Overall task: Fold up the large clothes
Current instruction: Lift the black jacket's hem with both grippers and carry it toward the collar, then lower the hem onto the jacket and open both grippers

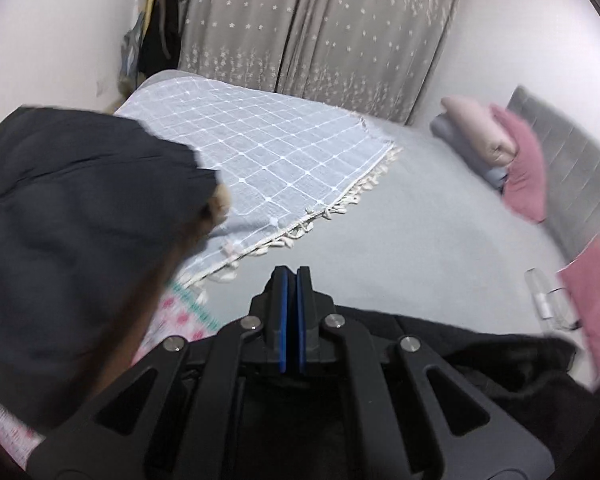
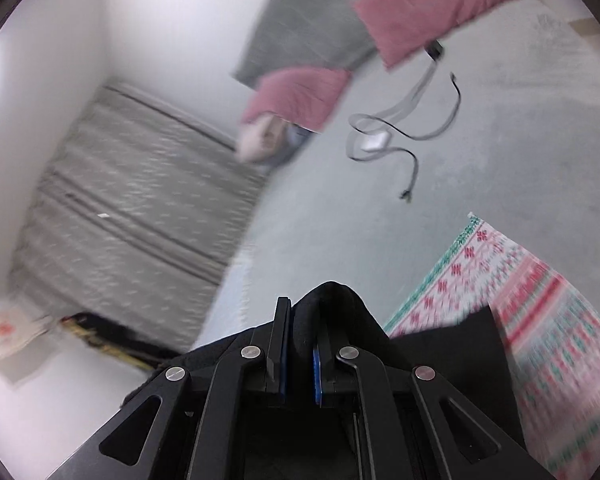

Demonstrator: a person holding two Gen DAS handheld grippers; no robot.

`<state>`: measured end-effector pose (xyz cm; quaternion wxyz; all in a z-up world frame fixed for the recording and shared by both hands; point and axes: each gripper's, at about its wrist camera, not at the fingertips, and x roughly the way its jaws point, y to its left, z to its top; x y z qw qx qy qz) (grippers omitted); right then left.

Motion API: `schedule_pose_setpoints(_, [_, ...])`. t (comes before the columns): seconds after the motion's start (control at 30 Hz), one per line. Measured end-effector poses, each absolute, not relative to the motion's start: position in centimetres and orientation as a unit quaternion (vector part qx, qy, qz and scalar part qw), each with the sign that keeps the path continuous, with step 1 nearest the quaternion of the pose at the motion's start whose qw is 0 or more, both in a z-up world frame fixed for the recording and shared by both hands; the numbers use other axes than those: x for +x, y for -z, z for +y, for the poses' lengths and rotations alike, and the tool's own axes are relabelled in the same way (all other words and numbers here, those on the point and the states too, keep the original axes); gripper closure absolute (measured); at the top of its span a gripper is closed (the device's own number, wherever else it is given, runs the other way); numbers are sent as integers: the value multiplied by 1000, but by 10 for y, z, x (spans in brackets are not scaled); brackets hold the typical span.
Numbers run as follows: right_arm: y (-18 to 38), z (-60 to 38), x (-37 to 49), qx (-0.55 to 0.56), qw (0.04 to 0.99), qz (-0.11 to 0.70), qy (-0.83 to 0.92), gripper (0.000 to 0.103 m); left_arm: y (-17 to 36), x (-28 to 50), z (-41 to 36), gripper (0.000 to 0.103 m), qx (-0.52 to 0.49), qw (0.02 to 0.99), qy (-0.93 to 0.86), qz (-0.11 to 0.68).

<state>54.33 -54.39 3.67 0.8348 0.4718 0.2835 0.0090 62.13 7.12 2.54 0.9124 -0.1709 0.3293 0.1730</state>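
Two claws are at work, one in each hand, and one black garment (image 2: 332,300) is what they are folding. The right claw (image 2: 300,344) is clamped on a thick bunch of that garment: the cloth fills the gap between its fingers and humps up over the tips. The left claw (image 1: 291,280) has its blue pads pressed together with no cloth showing between them; more of the black garment (image 1: 480,356) lies just behind and to the right of it, low in its view.

By my reading the step in hand is carrying a gripped edge across to make a fold, the right side doing the lifting. The next move likely calls for bringing that bunch down flat over the rest of the cloth, and for the left claw to open and take a second corner so the edge stays straight.

Ahead of the left claw lies one pale checked throw (image 1: 268,148) with a fringe. Beyond the right claw I count two pink cushions (image 2: 428,4), one tangle of cable (image 2: 400,136) on the grey floor (image 2: 520,140), and, off to its right, one patterned pink and green mat (image 2: 540,300). Motion blur hides finer detail.
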Motion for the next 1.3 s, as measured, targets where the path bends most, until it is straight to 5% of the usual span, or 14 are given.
schedule_pose_setpoints(0.3, [74,-549,663,450,819,343,93,95,57,706,38,98,-55,906,-195,372])
schedule_pose_setpoints(0.53, [113,-543,683,424,822,364,109,95,103,707,73,98,-104,886,-224,393])
schedule_pose_setpoints(0.67, [115,-546,682,430,814,373,116,95,82,698,83,95,-127,895,-213,371])
schedule_pose_setpoints(0.8, [86,-544,676,392,831,381,104,91,25,674,73,60,-109,926,-182,313])
schedule_pose_setpoints(0.9, [50,-543,660,346,853,371,123,85,-1,652,65,57,-106,934,-153,304])
schedule_pose_setpoints(0.97, [23,-547,642,312,870,344,166,52,-5,639,57,57,-107,933,-138,314])
schedule_pose_setpoints(1.03, [3,-549,625,286,882,317,199,37,6,622,36,57,-80,928,-88,354])
schedule_pose_setpoints(1.13, [-7,-530,614,256,899,325,145,36,33,598,7,56,-2,913,-53,404])
schedule_pose_setpoints(1.3, [19,-445,614,37,903,428,27,36,67,586,26,53,19,882,-82,463])
